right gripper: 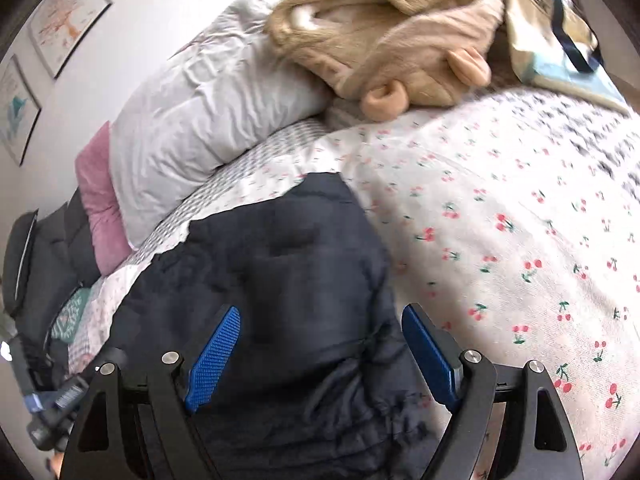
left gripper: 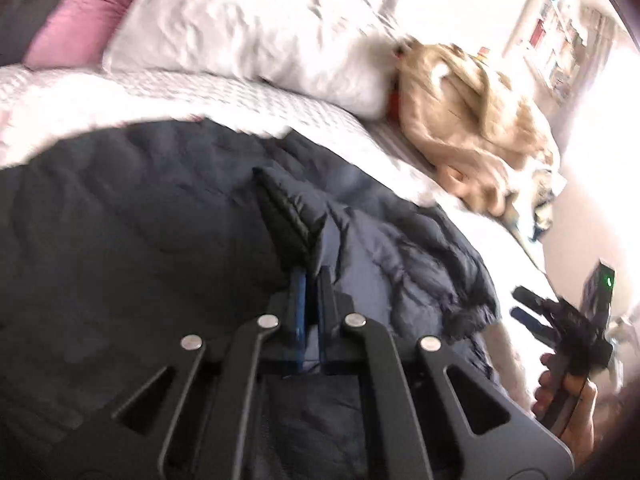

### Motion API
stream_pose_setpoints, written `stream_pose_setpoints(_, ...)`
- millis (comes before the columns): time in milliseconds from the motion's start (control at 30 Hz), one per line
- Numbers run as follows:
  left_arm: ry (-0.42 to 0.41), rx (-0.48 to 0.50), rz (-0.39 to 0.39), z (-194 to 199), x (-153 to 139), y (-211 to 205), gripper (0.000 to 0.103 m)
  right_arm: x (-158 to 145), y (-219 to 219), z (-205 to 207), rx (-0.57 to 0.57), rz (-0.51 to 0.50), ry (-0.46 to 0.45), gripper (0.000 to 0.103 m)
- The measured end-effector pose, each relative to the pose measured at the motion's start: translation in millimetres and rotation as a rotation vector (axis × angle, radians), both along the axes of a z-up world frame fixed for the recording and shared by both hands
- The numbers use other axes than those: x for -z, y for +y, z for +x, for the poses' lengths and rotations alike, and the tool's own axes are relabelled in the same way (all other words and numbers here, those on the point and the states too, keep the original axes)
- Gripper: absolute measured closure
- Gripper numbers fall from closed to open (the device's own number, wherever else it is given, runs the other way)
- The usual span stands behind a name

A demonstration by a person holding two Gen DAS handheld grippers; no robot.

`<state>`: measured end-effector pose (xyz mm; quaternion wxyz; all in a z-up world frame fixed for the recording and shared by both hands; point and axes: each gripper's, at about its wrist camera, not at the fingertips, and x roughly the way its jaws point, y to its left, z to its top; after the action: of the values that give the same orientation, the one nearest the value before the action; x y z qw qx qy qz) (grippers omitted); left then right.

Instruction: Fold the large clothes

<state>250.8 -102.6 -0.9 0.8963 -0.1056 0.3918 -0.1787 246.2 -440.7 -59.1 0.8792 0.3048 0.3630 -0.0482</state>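
Note:
A dark navy quilted jacket [left gripper: 120, 240] lies spread on the bed, creased toward its right side. My left gripper [left gripper: 312, 280] is shut on a raised fold of the jacket, which peaks just beyond the fingertips. In the right wrist view the same jacket [right gripper: 280, 248] lies under my right gripper [right gripper: 320, 340], whose blue pads [right gripper: 216, 356] stand wide apart with nothing pinched between them. The left wrist view also shows the right gripper [left gripper: 532, 308] at the bed's right edge, held by a hand [left gripper: 568, 392].
The bed has a cherry-print cover [right gripper: 520, 220]. A white pillow [right gripper: 192, 100] and a pink cushion [right gripper: 100, 208] lie at its head. A tan fleece garment [right gripper: 400, 32] is heaped beside the pillow, with a cloth bag [right gripper: 560, 32] next to it. Framed pictures [right gripper: 68, 12] hang on the wall.

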Motion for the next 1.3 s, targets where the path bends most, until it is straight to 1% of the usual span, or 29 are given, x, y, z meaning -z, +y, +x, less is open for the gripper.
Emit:
stream_pose_setpoints(67, -0.002, -0.059, 0.052, 8, 5, 14, 0.097, 5, -1, 4, -0.002, -0.01, 0.006, 0.018)
stream_pose_setpoints(133, -0.022, -0.126, 0.114, 14, 17, 29, 0.097, 8, 3, 12, -0.015, -0.034, 0.014, 0.018)
stream_pose_setpoints(200, -0.046, -0.156, 0.164, 21, 27, 36, 0.097, 13, 9, 20, -0.028, -0.073, 0.032, 0.018)
stream_pose_setpoints(267, -0.03, -0.156, 0.17, 25, 39, 41, 0.094, 19, 14, 26, -0.041, -0.118, 0.059, 0.018)
stream_pose_setpoints(333, 0.002, -0.198, 0.177, 32, 44, 49, 0.093, 23, 22, 32, -0.062, -0.17, 0.082, 0.018)
stream_pose_setpoints(367, -0.003, -0.207, 0.168, 33, 41, 46, 0.089, 24, 26, 35, -0.074, -0.19, 0.083, 0.018)
stream_pose_setpoints(400, -0.023, -0.214, 0.14, 32, 36, 48, 0.086, 24, 29, 39, -0.083, -0.221, 0.084, 0.018)
stream_pose_setpoints(433, -0.045, -0.213, 0.116, 29, 32, 49, 0.077, 24, 33, 43, -0.09, -0.261, 0.088, 0.019)
stream_pose_setpoints(500, -0.058, -0.181, 0.095, 26, 30, 47, 0.076, 29, 39, 53, -0.098, -0.365, 0.109, 0.02)
stream_pose_setpoints(533, -0.035, -0.152, 0.089, 27, 35, 42, 0.076, 34, 40, 57, -0.093, -0.406, 0.129, 0.021)
stream_pose_setpoints(600, 0.021, -0.091, 0.09, 29, 51, 34, 0.076, 52, 34, 67, -0.044, -0.49, 0.221, 0.03)
stream_pose_setpoints(633, 0.07, -0.058, 0.117, 32, 65, 27, 0.076, 55, 34, 67, -0.042, -0.499, 0.205, 0.035)
stream_pose_setpoints(667, 0.118, -0.035, 0.136, 35, 78, 21, 0.076, 55, 36, 67, -0.043, -0.516, 0.211, 0.036)
stream_pose_setpoints(700, 0.172, -0.016, 0.13, 37, 94, 19, 0.076, 55, 41, 70, -0.048, -0.557, 0.238, 0.037)
stream_pose_setpoints(733, 0.179, -0.023, 0.115, 35, 100, 20, 0.076, 55, 45, 71, -0.047, -0.581, 0.255, 0.037)
stream_pose_setpoints(767, 0.169, -0.022, 0.112, 33, 99, 20, 0.076, 56, 46, 70, -0.044, -0.582, 0.265, 0.037)
stream_pose_setpoints(800, 0.177, -0.024, 0.111, 33, 96, 21, 0.075, 55, 45, 69, -0.041, -0.565, 0.269, 0.037)
stream_pose_setpoints(833, 0.193, -0.022, 0.112, 32, 91, 21, 0.073, 52, 41, 66, -0.04, -0.521, 0.27, 0.035)
stream_pose_setpoints(867, 0.201, -0.021, 0.107, 29, 83, 22, 0.061, 48, 37, 64, -0.041, -0.47, 0.271, 0.035)
stream_pose_setpoints(900, 0.201, -0.019, 0.098, 26, 76, 25, 0.051, 44, 34, 61, -0.041, -0.429, 0.271, 0.035)
stream_pose_setpoints(933, 0.199, -0.024, 0.094, 23, 70, 27, 0.032, 39, 31, 57, -0.038, -0.393, 0.266, 0.034)
stream_pose_setpoints(967, 0.187, -0.053, 0.102, 17, 58, 32, 0.02, 28, 30, 50, -0.035, -0.354, 0.246, 0.031)
stream_pose_setpoints(1000, 0.173, -0.082, 0.11, 11, 48, 40, 0.019, 20, 30, 44, -0.03, -0.332, 0.231, 0.029)
stream_pose_setpoints(1067, 0.167, -0.126, 0.099, 0, 30, 57, 0.018, 3, 33, 32, -0.024, -0.293, 0.197, 0.021)
stream_pose_setpoints(1100, 0.175, -0.149, 0.088, -7, 23, 68, 0.017, -7, 37, 25, -0.03, -0.273, 0.179, 0.02)
stream_pose_setpoints(1167, 0.186, -0.193, 0.085, -19, 12, 90, 0.012, -23, 47, 13, -0.057, -0.231, 0.146, 0.02)
stream_pose_setpoints(1200, 0.188, -0.215, 0.097, -27, 7, 102, 0.011, -28, 52, 8, -0.07, -0.214, 0.133, 0.02)
stream_pose_setpoints(1267, 0.174, -0.258, 0.129, -44, -3, 125, 0.006, -39, 64, -1, -0.099, -0.185, 0.116, 0.02)
stream_pose_setpoints(1300, 0.17, -0.294, 0.146, -54, -8, 140, 0.005, -42, 70, -5, -0.112, -0.175, 0.112, 0.02)
